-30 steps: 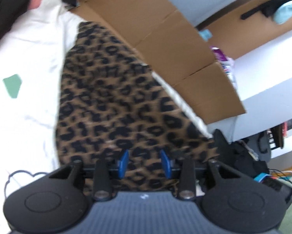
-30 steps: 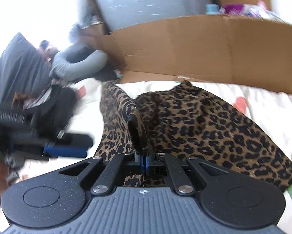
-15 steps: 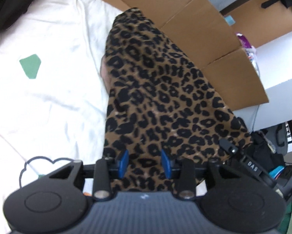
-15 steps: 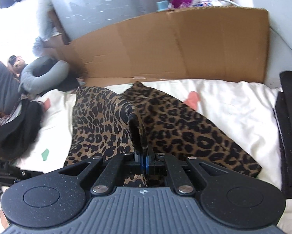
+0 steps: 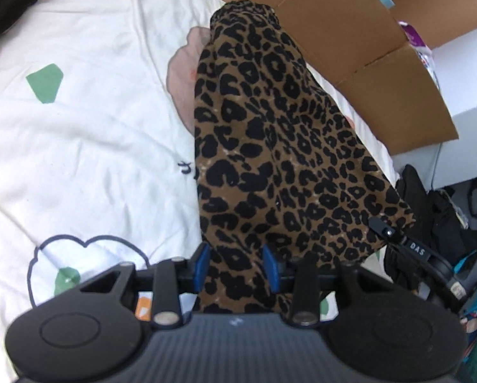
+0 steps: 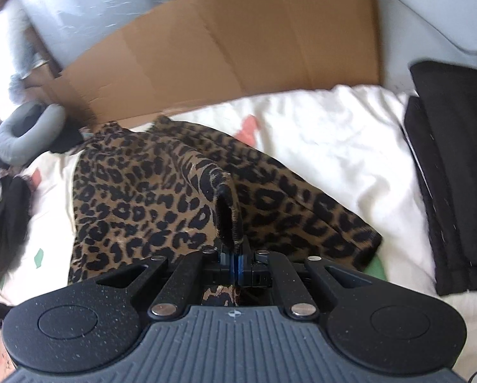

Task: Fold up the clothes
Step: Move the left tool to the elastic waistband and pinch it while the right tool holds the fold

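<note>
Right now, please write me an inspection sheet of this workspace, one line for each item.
Surface: white bedsheet with coloured prints, wrinkled.
Job's things: leopard-print garment lying on the sheet, one edge lifted.
Clutter: black folded clothes at the right side; grey neck pillow at the far left.
Grippers: left gripper open, garment between its blue pads; right gripper shut on the garment's edge.
Cables: nothing seen on the sheet.
Surroundings: cardboard sheet standing behind the bed.

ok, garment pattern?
Leopard print, black spots on brown, on the garment; clearest in the left wrist view.
</note>
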Motion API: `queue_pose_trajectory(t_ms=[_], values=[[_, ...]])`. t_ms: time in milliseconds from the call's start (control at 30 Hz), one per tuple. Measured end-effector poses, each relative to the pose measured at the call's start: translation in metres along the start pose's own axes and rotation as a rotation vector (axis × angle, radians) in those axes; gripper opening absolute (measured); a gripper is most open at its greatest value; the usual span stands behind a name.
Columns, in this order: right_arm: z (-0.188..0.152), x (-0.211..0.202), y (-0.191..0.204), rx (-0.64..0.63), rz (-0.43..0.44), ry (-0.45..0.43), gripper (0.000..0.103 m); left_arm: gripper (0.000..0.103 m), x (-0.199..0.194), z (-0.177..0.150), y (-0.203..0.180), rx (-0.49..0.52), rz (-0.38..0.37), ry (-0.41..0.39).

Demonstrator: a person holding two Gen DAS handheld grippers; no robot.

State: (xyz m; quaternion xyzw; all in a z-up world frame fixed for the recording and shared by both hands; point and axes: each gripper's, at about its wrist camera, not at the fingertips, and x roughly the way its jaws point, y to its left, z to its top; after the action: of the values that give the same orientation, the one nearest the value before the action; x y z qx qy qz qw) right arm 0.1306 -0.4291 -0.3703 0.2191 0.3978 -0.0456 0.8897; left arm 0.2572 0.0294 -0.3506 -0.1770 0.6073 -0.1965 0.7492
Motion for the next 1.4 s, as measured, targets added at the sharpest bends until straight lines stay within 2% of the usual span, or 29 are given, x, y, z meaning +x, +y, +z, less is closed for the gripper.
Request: queue_pose_trajectory(t_ms=[300,400,467,733,833,900,967,1300,1400], values=[[-0.004,0.003,-0.029,0.101,-0.026,0.02,0.002,0.038,-0.026,0.009,0.015,0.035,0.041,0.007],[-0.003,0.002,-0.036,0.129,-0.025,0.016,0.005,0.038,-0.035,0.012,0.02,0.046,0.055,0.01],[0.0,0.001,-0.039,0.138,-0.034,0.007,0.012,0.038,-0.04,0.015,0.022,0.057,0.065,0.01],[0.004,0.003,-0.055,0.244,-0.041,-0.022,0.012,0.038,-0.058,0.06,-0.009,0.162,0.129,-0.023],[0.003,0.003,-0.058,0.262,-0.039,-0.028,0.004,0.039,-0.043,0.08,-0.037,0.213,0.169,-0.03],[0.003,0.001,-0.058,0.263,-0.037,-0.033,0.004,0.043,-0.029,0.092,-0.058,0.232,0.184,-0.041],[0.003,-0.001,-0.059,0.264,-0.034,-0.038,0.003,0.052,-0.021,0.104,-0.075,0.243,0.193,-0.058],[-0.002,-0.01,-0.066,0.277,-0.024,-0.048,0.003,0.053,0.021,0.162,-0.141,0.296,0.18,-0.092],[-0.004,-0.012,-0.068,0.271,-0.018,-0.048,0.003,0.053,0.037,0.176,-0.15,0.282,0.206,-0.093]])
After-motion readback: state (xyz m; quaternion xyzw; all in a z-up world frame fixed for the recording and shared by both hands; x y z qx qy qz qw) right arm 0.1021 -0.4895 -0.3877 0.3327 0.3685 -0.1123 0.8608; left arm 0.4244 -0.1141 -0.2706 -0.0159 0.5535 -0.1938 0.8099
